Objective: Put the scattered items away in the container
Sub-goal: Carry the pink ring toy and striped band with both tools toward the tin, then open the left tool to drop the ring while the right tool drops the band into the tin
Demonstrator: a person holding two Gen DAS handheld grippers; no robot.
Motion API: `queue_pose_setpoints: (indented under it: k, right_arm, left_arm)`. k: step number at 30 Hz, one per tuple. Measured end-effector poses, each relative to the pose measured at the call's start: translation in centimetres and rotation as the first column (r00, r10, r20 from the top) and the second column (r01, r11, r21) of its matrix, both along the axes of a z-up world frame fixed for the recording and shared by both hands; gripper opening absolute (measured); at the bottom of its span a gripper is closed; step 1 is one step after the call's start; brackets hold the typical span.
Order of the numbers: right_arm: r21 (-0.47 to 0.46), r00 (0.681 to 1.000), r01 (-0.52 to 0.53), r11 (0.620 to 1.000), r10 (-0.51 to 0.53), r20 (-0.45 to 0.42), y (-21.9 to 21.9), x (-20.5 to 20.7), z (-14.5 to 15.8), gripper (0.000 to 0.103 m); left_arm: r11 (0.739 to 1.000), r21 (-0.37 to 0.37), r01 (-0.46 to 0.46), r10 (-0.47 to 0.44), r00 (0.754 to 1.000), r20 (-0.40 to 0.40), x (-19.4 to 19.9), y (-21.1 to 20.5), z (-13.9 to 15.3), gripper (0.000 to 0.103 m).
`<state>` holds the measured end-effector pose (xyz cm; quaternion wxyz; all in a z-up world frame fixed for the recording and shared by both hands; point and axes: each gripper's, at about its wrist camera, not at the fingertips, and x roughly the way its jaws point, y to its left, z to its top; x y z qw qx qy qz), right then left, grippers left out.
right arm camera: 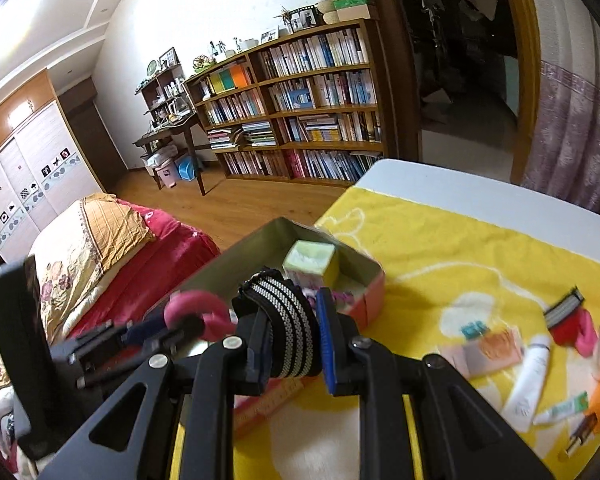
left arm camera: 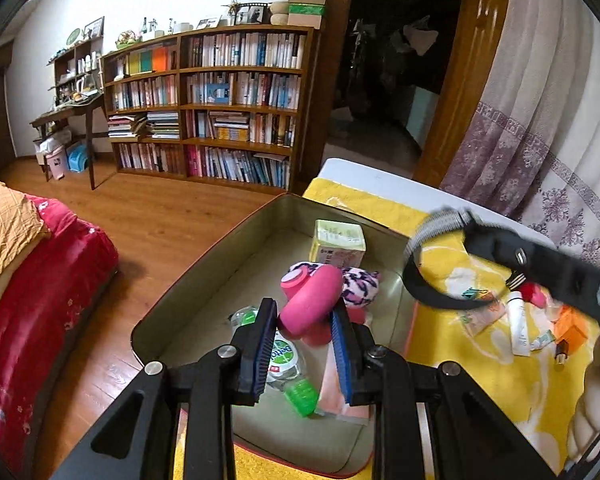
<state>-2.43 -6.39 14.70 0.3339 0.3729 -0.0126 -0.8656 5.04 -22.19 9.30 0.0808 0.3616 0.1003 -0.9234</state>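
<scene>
Left claw (left arm camera: pixel 304 340) pinches a pink case (left arm camera: pixel 312 304) over the open tin box (left arm camera: pixel 188 276) on the counter. Right claw (right arm camera: pixel 290 344) pinches a black striped strap (right arm camera: pixel 288 316) near the box. More small things (right arm camera: pixel 528 380) lie on the yellow cloth (right arm camera: pixel 440 248).

A wooden bookcase (left arm camera: pixel 208 108) full of books fills the upper centre; a red-covered bed (left arm camera: pixel 32 280) lies lower left; a patterned curtain (left arm camera: pixel 540 120) hangs upper right.
</scene>
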Motion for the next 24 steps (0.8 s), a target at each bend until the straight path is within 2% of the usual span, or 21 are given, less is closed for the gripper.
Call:
queue_pose_setpoints:
  k: [2,5,6,15,16,18,19,21,24]
  right_arm:
    - [0.002,1.000,-0.011,1.000,0.011,0.010,-0.8,-1.0,-0.3,0.024]
    - [-0.003,0.999,-0.007,1.000,0.007,0.033,-1.0,-1.8,-1.0,0.050]
    - [-0.007,0.999,-0.005,1.000,0.006,0.041,-1.0,-1.9,-1.2,0.053]
    - [-0.007,0.998,0.013,1.000,-0.013,0.067,0.9,-1.4,-2.1,0.053]
    - [-0.008,0.998,0.016,1.000,-0.016,0.068,1.1,-1.3,-2.0,0.053]
    - [-0.011,0.997,0.021,1.000,-0.020,0.071,1.6,-1.1,-2.0,0.053]
    - [-0.013,0.997,0.022,1.000,-0.021,0.072,1.9,-0.9,-2.0,0.053]
    - [-0.016,0.997,0.025,1.000,-0.024,0.071,2.4,-0.6,-2.0,0.053]
    - [-0.022,0.997,0.033,0.999,-0.031,0.075,3.2,-0.3,-2.0,0.053]
  left_arm:
    - [1.000,-0.013,-0.009,0.009,1.000,0.007,-0.1,0.1,-0.2,0.028]
    - [1.000,-0.014,-0.017,0.017,1.000,0.018,-0.3,0.3,-0.4,0.028]
    - [1.000,-0.012,-0.016,0.017,1.000,0.020,-0.4,0.3,-0.5,0.028]
    - [1.000,-0.018,-0.016,0.017,0.999,0.027,-0.4,0.8,-0.6,0.028]
    - [1.000,-0.021,-0.018,0.018,1.000,0.026,-0.3,0.9,-0.5,0.031]
    - [0.999,-0.035,-0.030,0.030,0.999,0.018,0.0,1.1,-0.3,0.056]
    - [0.998,-0.052,-0.047,0.047,0.999,0.002,0.3,1.2,-0.1,0.072]
    - [0.993,-0.092,-0.069,0.065,0.997,-0.040,0.9,1.5,0.6,0.075]
    - [0.993,-0.102,-0.063,0.058,0.997,-0.045,0.9,1.9,1.1,0.075]
